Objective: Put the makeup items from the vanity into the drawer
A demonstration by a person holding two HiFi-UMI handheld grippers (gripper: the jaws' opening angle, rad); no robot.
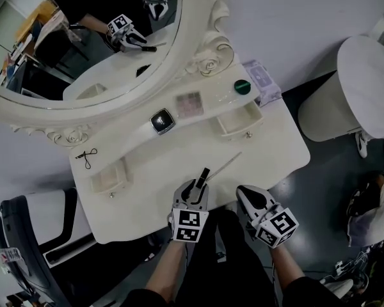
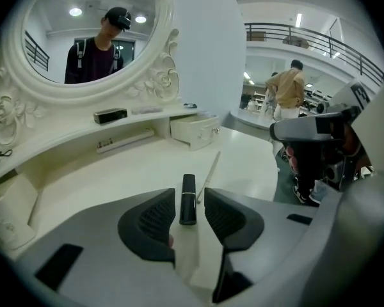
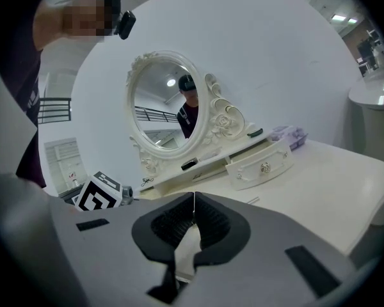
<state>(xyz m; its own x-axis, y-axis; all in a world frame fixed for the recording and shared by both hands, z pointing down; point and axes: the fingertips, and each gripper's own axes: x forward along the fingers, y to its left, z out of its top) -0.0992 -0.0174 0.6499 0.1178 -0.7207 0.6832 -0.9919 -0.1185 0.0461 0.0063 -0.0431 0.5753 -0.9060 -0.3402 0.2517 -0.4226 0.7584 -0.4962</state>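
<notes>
Head view, left gripper: the left gripper [image 1: 195, 187] is at the near edge of the vanity top [image 1: 269, 149], with its jaws apart.
Head view, task item: a black lipstick tube [image 1: 203, 176] lies between the jaws, and a thin white stick [image 1: 224, 167] lies just to its right.
Head view, right gripper: the right gripper [image 1: 246, 200] is near the same edge, to the right, and carries nothing.
Head view, target: the right drawer [image 1: 240, 120] stands open at the far right. The left drawer [image 1: 110, 176] is also pulled out.
Head view, remaining items: a black compact [image 1: 162, 121], a palette [image 1: 189, 103] and a green-lidded jar [image 1: 242, 86] are on the shelf below the mirror [image 1: 198, 37].

Left gripper view, jaw state: the jaws are spread and a gap shows on each side of the tube [image 2: 188, 199], so the pads are not pressing on it.
Left gripper view, risk 1: the tube is round and may roll away if one pad reaches it before the other.
Left gripper view, risk 2: the stick [image 2: 211, 168] lies close to the right jaw and may be pushed aside or pinched along with the tube.
Left gripper view, risk 3: the tube lies near the table edge, so a failed grip could knock it to the floor.

Right gripper view, jaw state: the jaws [image 3: 193, 206] are closed together with nothing between them.
Right gripper view, risk: the open drawer front [image 3: 259, 162] sticks out into the carrying path, and a low approach could hit it.
</notes>
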